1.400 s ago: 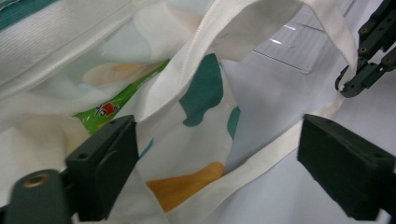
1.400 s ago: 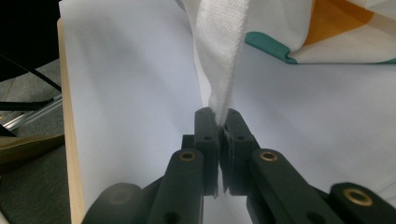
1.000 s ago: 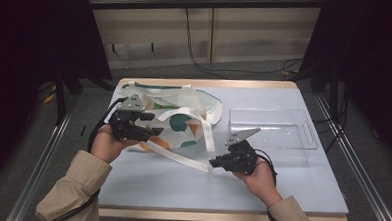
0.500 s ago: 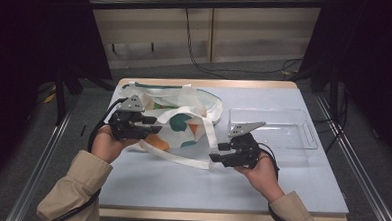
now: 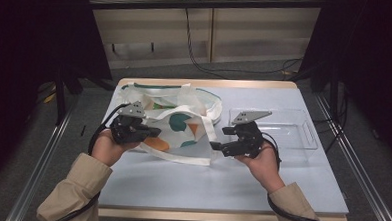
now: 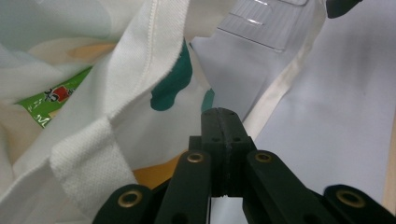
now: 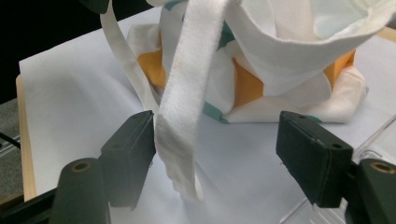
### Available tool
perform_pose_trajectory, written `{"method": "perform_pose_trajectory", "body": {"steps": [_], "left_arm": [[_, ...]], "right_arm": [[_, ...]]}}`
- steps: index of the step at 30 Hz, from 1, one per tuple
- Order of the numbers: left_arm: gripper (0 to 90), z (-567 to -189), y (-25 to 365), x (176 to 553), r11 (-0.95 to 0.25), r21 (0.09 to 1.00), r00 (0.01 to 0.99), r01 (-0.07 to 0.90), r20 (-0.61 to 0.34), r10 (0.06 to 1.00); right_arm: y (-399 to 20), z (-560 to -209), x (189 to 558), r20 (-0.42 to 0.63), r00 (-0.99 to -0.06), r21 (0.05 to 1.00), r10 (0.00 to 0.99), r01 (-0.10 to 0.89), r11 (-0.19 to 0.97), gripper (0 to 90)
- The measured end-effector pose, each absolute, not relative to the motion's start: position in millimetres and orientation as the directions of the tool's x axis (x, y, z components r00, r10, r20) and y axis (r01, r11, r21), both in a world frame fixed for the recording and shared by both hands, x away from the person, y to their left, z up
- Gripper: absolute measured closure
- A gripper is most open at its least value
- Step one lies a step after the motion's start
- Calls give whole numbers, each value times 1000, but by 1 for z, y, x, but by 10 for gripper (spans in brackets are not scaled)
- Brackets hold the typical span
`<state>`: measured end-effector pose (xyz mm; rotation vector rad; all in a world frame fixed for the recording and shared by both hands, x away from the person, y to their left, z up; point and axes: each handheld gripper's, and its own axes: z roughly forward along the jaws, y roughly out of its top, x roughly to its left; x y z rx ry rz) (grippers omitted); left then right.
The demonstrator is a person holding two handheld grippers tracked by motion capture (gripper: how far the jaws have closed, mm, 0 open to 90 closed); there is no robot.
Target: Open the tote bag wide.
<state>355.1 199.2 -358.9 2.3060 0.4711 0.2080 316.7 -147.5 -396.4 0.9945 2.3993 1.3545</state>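
Observation:
A white cloth tote bag (image 5: 178, 125) with teal and orange shapes lies on the pale blue table (image 5: 220, 186). My left gripper (image 5: 153, 132) is at the bag's left side. Its jaws have just been closing and now meet (image 6: 222, 114) against the cloth (image 6: 116, 93); I cannot make out any fabric pinched between them. A green packet (image 6: 46, 100) shows inside the bag. My right gripper (image 5: 216, 147) hovers at the bag's right. Its jaws have just been opening and stand wide (image 7: 217, 135). A white strap (image 7: 187, 116) hangs loose between them, brushing the left pad.
A clear plastic tray (image 5: 283, 127) sits on the table right of the bag, just behind my right hand. The table's wooden edge (image 5: 205, 83) runs along the far side, with metal rails (image 5: 40, 184) at both flanks. Cables trail from both grippers.
The right gripper's jaws have opened off the strap and the hand has risen a little. The strap loop has slackened back toward the bag. The left jaws have closed.

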Motion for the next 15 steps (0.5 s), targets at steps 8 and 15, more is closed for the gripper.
{"method": "perform_pose_trajectory", "body": {"steps": [8,15], "left_arm": [[900,-359,201,347,-634,723,924,274,-14,383],[900,-360,203,343,-631,728,923,269,-8,384]], "right_arm": [[-143,-390,317,131,-748,827,651,444,343,245],[-137,-385,320,135,-744,838,655,438,325,342]]}}
